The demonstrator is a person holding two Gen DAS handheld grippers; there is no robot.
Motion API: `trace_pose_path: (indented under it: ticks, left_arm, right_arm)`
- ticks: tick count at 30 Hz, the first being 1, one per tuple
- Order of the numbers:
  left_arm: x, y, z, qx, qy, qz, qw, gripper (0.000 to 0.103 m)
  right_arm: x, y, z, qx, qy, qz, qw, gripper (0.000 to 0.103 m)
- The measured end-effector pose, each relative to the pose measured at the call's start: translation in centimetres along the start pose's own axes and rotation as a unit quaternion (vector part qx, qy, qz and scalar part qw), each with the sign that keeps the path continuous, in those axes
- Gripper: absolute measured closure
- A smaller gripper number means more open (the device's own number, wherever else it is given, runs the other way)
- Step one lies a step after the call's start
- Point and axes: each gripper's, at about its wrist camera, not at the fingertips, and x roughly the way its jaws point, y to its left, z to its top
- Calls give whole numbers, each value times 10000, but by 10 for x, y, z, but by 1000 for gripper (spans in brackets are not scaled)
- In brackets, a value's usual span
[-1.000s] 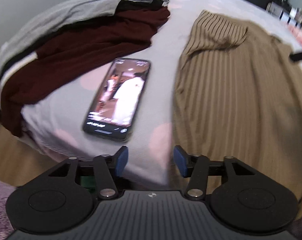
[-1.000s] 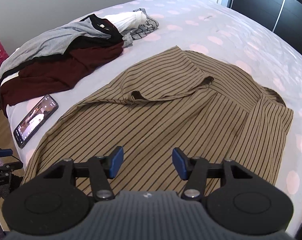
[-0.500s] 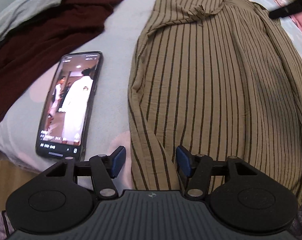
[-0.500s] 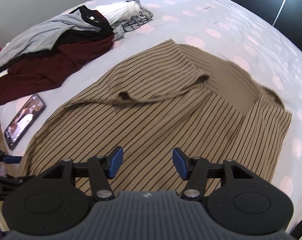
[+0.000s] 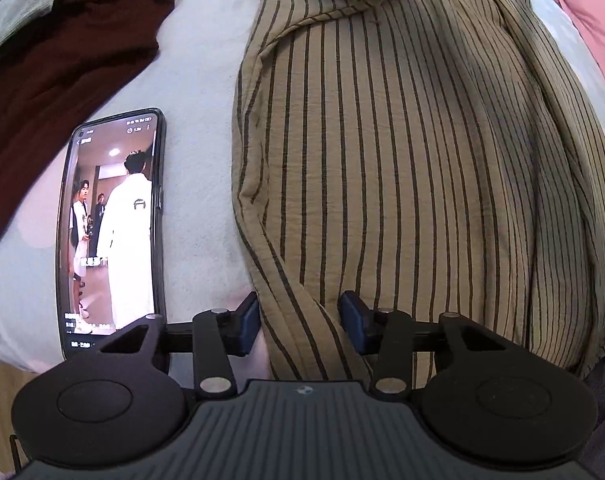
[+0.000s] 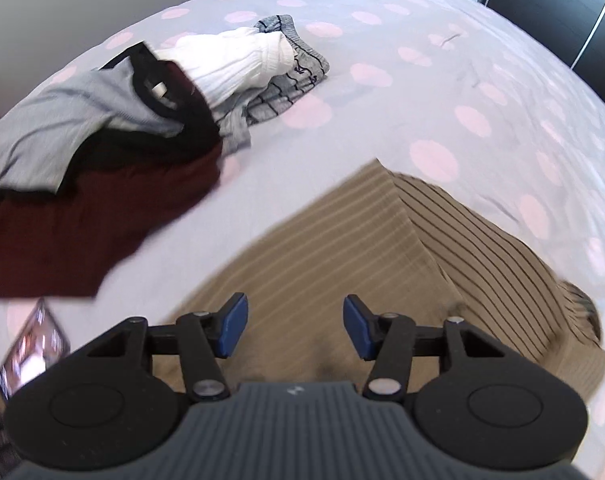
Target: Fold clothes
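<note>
A raised fold at the near edge of the striped tan shirt (image 5: 402,152) runs between the left gripper (image 5: 299,322)'s jaws, which have just been closing, part-open, pads not pressing. The right gripper (image 6: 293,326)'s jaws stand part-open, empty, above the shirt on the bed (image 6: 482,64). A phone (image 5: 110,224) lies just beside.

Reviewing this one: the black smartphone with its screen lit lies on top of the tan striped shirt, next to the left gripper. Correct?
Not quite. In the left wrist view the black smartphone, screen lit, lies on the pale dotted bedsheet beside the tan striped shirt, not on it. It is next to the left gripper, as stated.
</note>
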Motion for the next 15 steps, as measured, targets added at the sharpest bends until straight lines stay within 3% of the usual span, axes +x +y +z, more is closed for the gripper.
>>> trace_pose_path:
  ticks: [9, 12, 15]
  left_arm:
    - [4, 20, -4, -198, 28, -434, 9989, 68]
    - [2, 33, -2, -326, 51, -600, 9977, 76]
    - [2, 44, -4, -474, 53, -651, 9967, 91]
  right_arm:
    - [81, -36, 83, 915, 221, -357, 9949, 47]
    - [102, -49, 97, 1266, 326, -296, 9910, 49]
    - [122, -51, 104, 1350, 469, -367, 9891, 58]
